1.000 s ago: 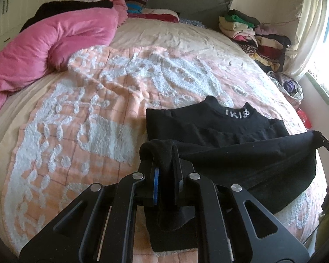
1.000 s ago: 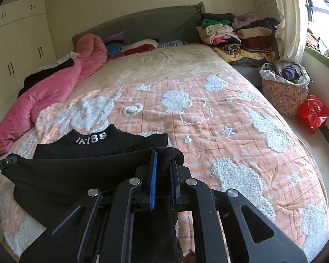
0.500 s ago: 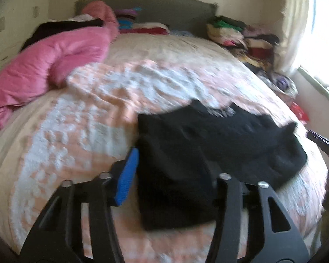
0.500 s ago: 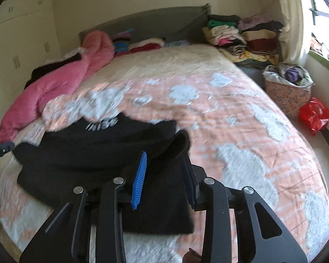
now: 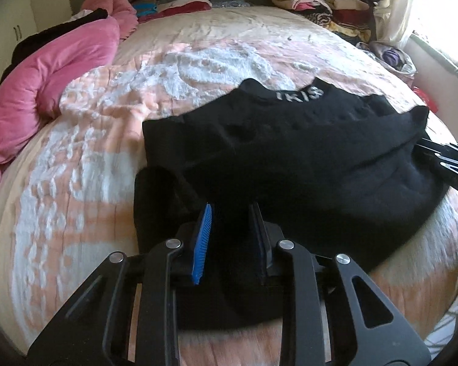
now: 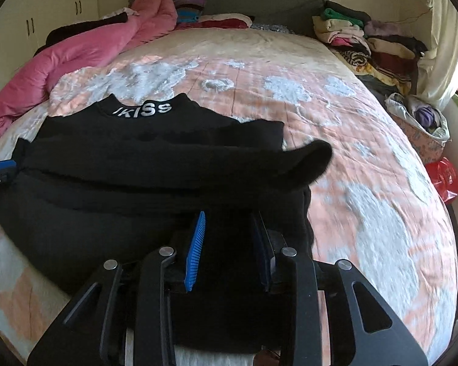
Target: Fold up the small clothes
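Note:
A black top (image 5: 290, 152) with white "IKISS" lettering on its collar lies on the bed, its lower part folded up over its body. It also shows in the right wrist view (image 6: 155, 164). My left gripper (image 5: 230, 238) is open over the top's left near corner, with nothing between its pads. My right gripper (image 6: 229, 244) is open over the top's right near corner, also empty. The right gripper's tip shows at the right edge of the left wrist view (image 5: 448, 158). The left gripper's blue pad shows at the left edge of the right wrist view (image 6: 0, 167).
The bed has a peach and white blanket (image 5: 85, 152). A pink duvet (image 5: 45, 70) is bunched on the left. Folded clothes (image 6: 366, 42) are stacked at the far right by the headboard. A basket of clothes (image 6: 421, 122) and a red bag (image 6: 445, 180) sit beside the bed.
Both grippers were shut on the black top's lifted hem a second ago. They have opened and let it go, and the hem now lies folded over the body.

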`<action>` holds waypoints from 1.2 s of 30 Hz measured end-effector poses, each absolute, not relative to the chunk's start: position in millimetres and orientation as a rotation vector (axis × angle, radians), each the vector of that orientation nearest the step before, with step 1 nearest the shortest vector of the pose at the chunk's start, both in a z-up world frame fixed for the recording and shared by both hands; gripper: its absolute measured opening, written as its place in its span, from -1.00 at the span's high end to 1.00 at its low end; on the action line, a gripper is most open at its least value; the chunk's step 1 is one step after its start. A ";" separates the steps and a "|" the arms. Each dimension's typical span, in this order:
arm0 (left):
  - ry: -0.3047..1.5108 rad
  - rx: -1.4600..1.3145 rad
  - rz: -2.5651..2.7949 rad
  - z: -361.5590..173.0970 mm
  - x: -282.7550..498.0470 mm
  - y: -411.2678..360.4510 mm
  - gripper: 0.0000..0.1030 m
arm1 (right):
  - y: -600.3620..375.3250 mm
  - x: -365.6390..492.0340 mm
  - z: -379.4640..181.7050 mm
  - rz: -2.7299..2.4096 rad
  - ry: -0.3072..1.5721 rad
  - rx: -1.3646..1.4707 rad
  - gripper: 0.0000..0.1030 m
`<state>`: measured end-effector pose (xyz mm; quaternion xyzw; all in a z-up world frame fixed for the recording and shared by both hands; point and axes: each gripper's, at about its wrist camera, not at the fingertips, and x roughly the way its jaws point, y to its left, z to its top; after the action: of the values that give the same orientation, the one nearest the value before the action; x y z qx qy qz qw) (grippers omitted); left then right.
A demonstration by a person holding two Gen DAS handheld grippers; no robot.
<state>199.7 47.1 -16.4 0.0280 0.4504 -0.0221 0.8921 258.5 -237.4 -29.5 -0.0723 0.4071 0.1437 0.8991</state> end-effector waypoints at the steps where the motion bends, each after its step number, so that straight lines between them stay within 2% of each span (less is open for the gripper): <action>1: 0.939 0.053 -0.038 -17.9 209.2 47.8 0.65 | -235.1 266.0 -30.3 0.301 0.841 -0.145 0.43; 5: 0.932 -0.040 -0.004 -15.5 237.2 61.7 0.57 | -228.3 295.6 -28.5 0.299 0.843 -0.125 0.46; 10: 0.729 -0.200 0.059 22.7 235.6 103.0 0.37 | -229.4 326.4 -20.9 0.284 0.847 -0.047 0.46; 17: 0.720 -0.289 0.074 20.0 208.5 154.2 0.36 | -251.3 341.4 -2.7 0.215 0.798 -0.019 0.41; 21: 0.769 -0.264 0.055 9.7 195.6 160.5 0.35 | -273.7 327.4 3.5 0.196 0.781 -0.016 0.02; 24: 0.792 -0.102 -0.022 10.9 195.8 142.0 0.29 | -289.7 316.6 1.2 0.187 0.796 -0.031 -0.08; 26: 0.822 0.006 -0.050 6.6 198.7 126.7 0.29 | -291.9 315.9 -4.4 0.186 0.822 -0.045 -0.10; 35: 0.849 0.058 -0.134 -11.6 227.6 110.5 0.29 | -267.0 341.7 -28.5 0.244 0.911 -0.094 -0.10; 36: 0.845 0.060 -0.136 -12.3 230.9 109.6 0.29 | -263.4 344.5 -30.3 0.244 0.913 -0.101 -0.03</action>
<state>230.9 109.6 -12.3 0.0291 0.4098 -0.0657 0.9093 344.5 -263.4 -30.3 -0.0487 0.4396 0.1173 0.8892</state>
